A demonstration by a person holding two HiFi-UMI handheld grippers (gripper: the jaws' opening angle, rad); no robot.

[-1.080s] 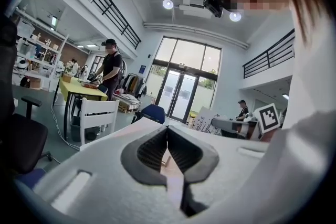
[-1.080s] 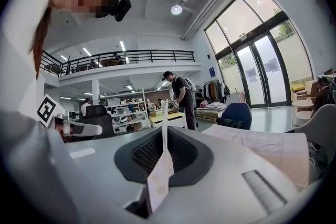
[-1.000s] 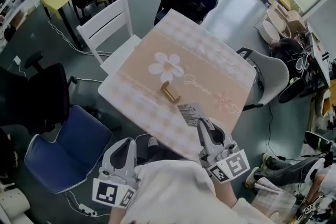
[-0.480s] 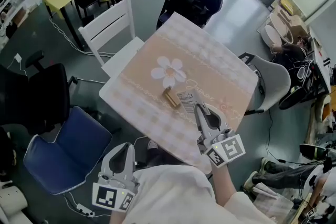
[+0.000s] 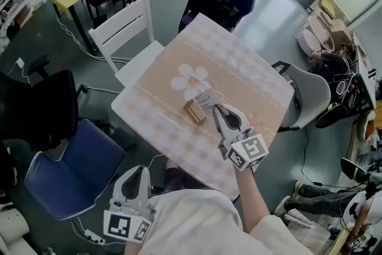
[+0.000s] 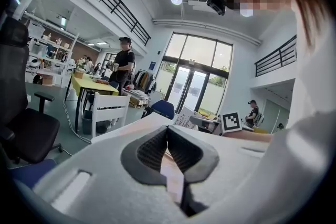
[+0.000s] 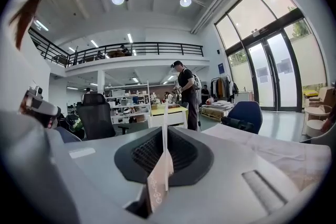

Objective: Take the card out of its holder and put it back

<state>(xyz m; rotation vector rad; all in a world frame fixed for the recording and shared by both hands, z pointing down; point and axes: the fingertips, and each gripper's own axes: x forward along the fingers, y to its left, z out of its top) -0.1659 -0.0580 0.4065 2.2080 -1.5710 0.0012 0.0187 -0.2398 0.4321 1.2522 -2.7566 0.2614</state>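
**Now the card is back at its holder, not yet seated**

Head view: over the last second the right gripper (image 5: 213,110) has carried the card (image 5: 206,100) from the near edge of the table (image 5: 250,63) in to the gold holder (image 5: 192,110). The card is now just beside and above the holder; I cannot tell whether they touch. My reading is that the card is already out and being returned, and only the seating is left. The left gripper (image 5: 141,171) hangs off the table, close to the person's body. Counted: one card, one holder, one table, two grippers.

Left gripper view: the left gripper (image 6: 167,129) has its pads meeting at the tips, with nothing between them.

Right gripper view: the right gripper (image 7: 165,131) is clamped on the card (image 7: 159,182), which stands edge-on between the pads.
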